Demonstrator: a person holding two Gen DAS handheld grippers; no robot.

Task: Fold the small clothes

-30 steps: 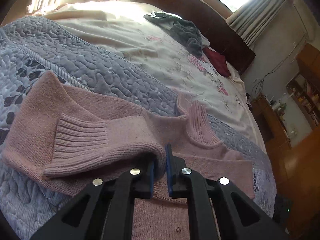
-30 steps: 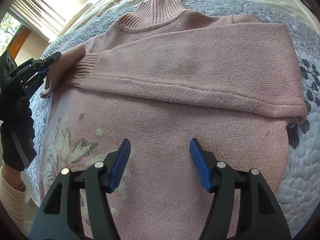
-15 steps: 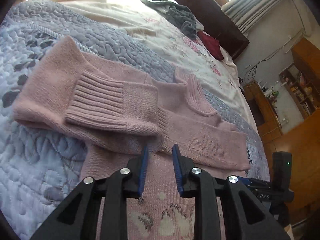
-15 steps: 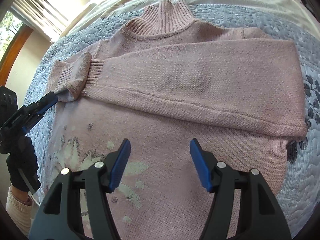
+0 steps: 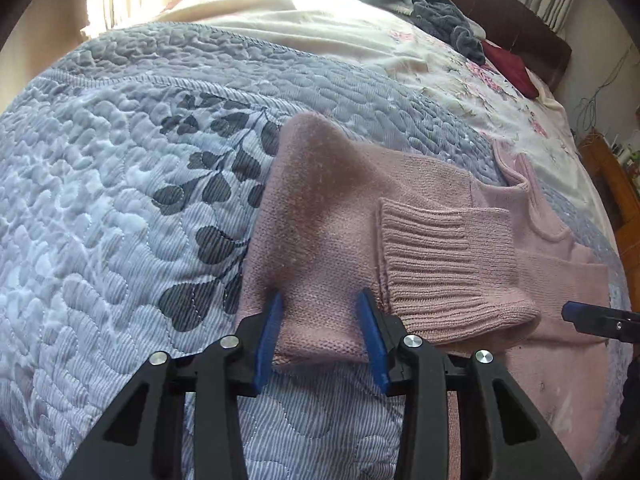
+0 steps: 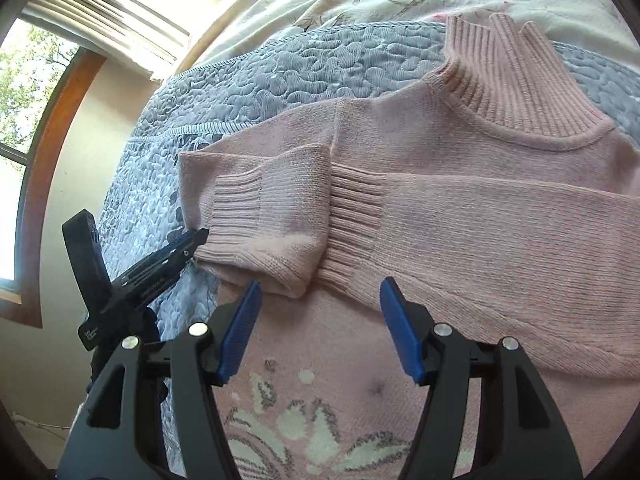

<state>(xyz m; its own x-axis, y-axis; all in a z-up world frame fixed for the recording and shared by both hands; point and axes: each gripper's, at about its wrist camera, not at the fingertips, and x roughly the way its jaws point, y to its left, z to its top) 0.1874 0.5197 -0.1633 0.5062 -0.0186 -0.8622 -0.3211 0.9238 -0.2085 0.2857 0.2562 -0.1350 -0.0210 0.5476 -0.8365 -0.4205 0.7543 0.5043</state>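
The quilt (image 5: 120,200) lies bare to the left of the sweater (image 5: 328,232), so there is free room on that side. The left gripper (image 5: 320,332) stands open around the folded sleeve edge. The right gripper (image 6: 320,328) hangs open over the sweater's front (nothing between its jaws). Far up the bed a grey garment (image 5: 448,16) and what seems a red cloth (image 5: 512,68) lie well apart from the sweater.

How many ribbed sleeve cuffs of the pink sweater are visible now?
2. One cuff lies at the sweater's edge near the left hand-held gripper; the other cuff lies beside it, partly under the first sleeve's fold, on the sweater chest.
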